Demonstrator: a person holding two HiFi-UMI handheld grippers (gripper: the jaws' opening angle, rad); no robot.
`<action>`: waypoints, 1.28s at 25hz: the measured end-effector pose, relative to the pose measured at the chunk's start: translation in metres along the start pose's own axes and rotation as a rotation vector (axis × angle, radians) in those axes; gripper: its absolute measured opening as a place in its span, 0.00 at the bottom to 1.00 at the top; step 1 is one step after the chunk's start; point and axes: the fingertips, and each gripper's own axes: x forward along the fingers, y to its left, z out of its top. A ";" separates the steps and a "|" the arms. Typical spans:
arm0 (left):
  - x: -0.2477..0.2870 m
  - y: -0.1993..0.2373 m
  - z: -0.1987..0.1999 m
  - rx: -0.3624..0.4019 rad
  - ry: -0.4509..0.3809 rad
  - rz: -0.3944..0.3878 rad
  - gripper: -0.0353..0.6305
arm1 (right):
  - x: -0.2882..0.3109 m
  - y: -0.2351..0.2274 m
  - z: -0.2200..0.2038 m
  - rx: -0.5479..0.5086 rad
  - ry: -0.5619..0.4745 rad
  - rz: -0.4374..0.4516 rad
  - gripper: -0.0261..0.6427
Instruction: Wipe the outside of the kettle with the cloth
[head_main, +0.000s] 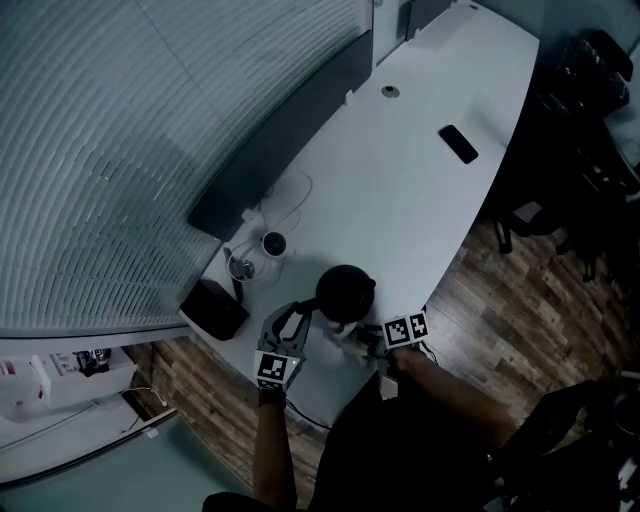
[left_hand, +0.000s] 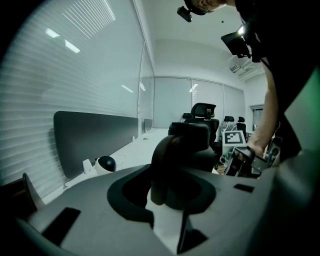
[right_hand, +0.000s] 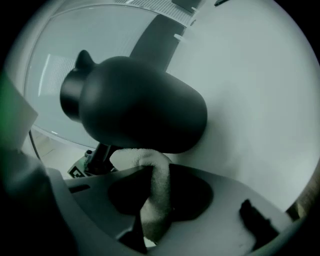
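Black rounded kettle (head_main: 345, 290) stands close to the near edge of the curved white desk (head_main: 430, 190). Left gripper (head_main: 298, 318) is clamped on its handle (left_hand: 170, 160). Right gripper (head_main: 362, 338) pinches the white terry cloth (right_hand: 155, 195), whose folded top touches the kettle's lower wall. Judged mid-wipe; the share already wiped is indeterminable. Open desk lies far and right; a small white device (head_main: 272, 245) crowds the left.

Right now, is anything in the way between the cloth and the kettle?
No, nothing visible. The cloth, pinched by the right gripper, sits just under the black kettle, with no gap showing. The left gripper holds the kettle by its handle.
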 end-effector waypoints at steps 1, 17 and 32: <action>0.000 0.000 -0.001 -0.005 0.001 0.003 0.23 | 0.003 -0.007 -0.001 0.016 0.012 -0.013 0.17; -0.003 -0.003 0.002 0.016 0.013 0.000 0.23 | -0.057 0.061 0.019 0.042 -0.010 0.061 0.17; 0.000 -0.004 -0.001 0.032 0.046 -0.002 0.23 | -0.036 -0.003 0.007 0.127 0.077 -0.098 0.17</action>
